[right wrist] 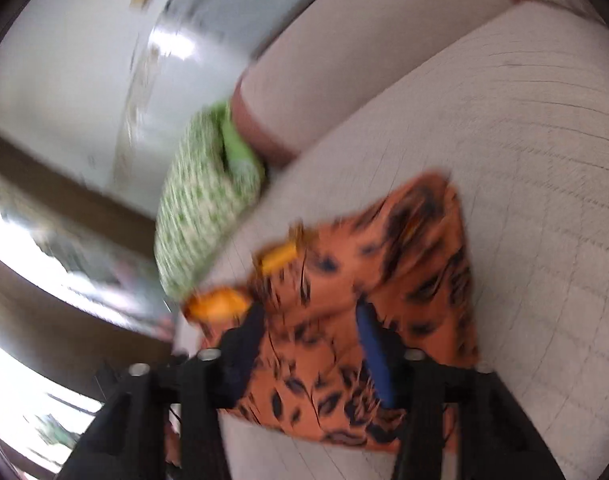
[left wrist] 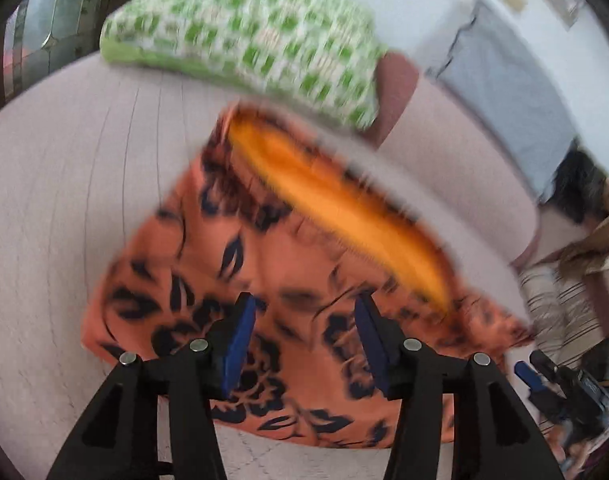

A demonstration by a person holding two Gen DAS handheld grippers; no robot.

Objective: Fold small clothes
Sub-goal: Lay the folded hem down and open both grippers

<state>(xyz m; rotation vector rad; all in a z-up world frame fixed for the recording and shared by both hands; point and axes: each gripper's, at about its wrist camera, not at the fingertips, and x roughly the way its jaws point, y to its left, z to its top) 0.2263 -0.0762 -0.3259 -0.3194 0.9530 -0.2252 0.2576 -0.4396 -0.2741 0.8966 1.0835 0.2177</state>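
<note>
An orange garment with a black floral print [left wrist: 288,280] lies on a pale sofa seat [left wrist: 84,184], its yellow-orange band [left wrist: 336,208] along the far edge. My left gripper [left wrist: 304,320] is open just above the garment's near part, with cloth showing between the blue pads. My right gripper [right wrist: 310,332] is open over the same garment [right wrist: 384,264], and cloth fills the gap between its fingers; the blur hides whether it touches. The right gripper also shows at the left wrist view's right edge [left wrist: 544,376].
A green and white checked cushion [left wrist: 248,40] lies at the back of the seat, also in the right wrist view [right wrist: 200,216]. The sofa backrest [right wrist: 324,64] rises behind. Striped cloth [left wrist: 560,312] and dark items sit at the right.
</note>
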